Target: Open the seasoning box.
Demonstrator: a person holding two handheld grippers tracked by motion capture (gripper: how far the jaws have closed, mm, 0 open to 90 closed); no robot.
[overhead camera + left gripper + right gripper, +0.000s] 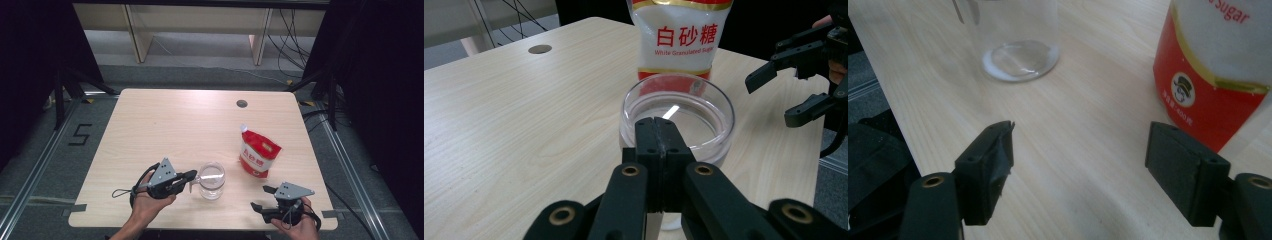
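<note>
Left gripper [191,176] jaws pressed together on spoon handle at glass jar [211,180] rim, right gripper [262,197] jaws spread, sugar bag [257,152] at 1 o'clock from jar

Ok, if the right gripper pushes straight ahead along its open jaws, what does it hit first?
Probably nothing at once: the right gripper points at bare light wooden table, between the clear glass jar and the red-and-white sugar bag. The bag sits close beside its line, so that jaw might brush it; depth is unclear.

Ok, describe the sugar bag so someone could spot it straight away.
On the light wooden table, look at the right half, past the clear glass jar. The bag of white granulated sugar stands there, the one red and white thing, with Chinese lettering.
</note>
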